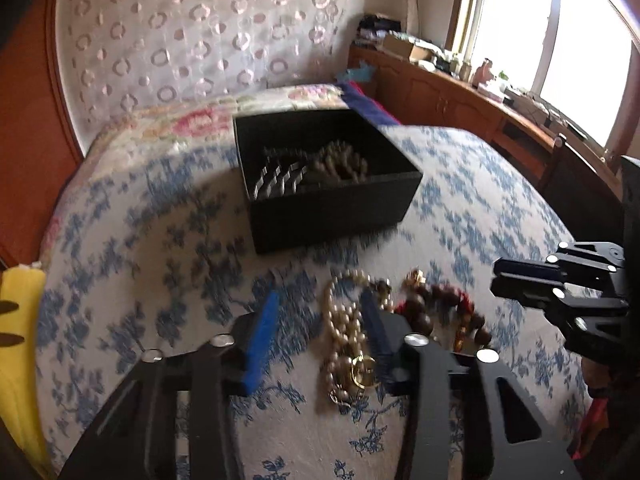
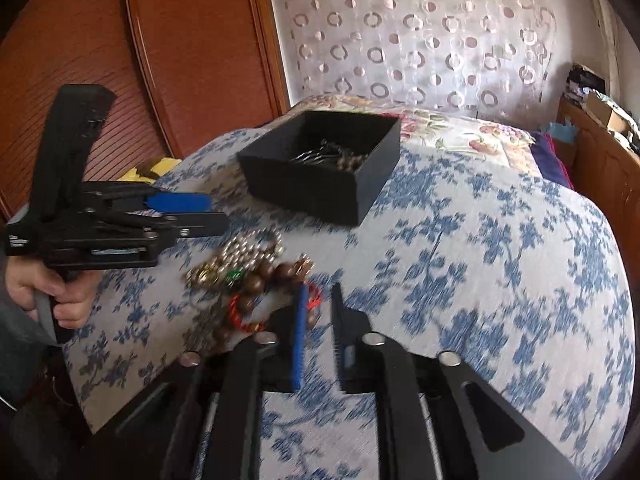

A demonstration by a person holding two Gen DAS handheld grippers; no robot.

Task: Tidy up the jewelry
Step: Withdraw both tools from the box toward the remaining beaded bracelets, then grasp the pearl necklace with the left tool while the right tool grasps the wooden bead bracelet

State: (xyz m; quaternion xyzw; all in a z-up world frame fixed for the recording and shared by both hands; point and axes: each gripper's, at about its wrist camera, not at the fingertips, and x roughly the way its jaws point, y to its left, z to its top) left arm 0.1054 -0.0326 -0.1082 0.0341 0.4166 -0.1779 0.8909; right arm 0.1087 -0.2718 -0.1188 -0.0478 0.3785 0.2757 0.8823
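A black open box [image 1: 332, 200] sits on the bed and holds silver bangles [image 1: 276, 180] and a brown bead bracelet [image 1: 344, 162]; it also shows in the right wrist view [image 2: 320, 184]. A pearl necklace [image 1: 344, 344] and a brown bead bracelet with red thread [image 1: 440, 308] lie loose on the bedspread in front of it. My left gripper [image 1: 320, 312] is open above the pearl necklace. My right gripper [image 2: 320, 296] is open and empty, just right of the loose brown beads [image 2: 260, 280] and pearls [image 2: 244, 252].
The bed has a blue floral cover [image 2: 480, 260]. A wooden cabinet [image 1: 460, 96] with clutter stands at the right under a window. A red-brown wardrobe [image 2: 120, 60] stands at the left. A yellow cloth [image 1: 20, 320] lies at the bed's left edge.
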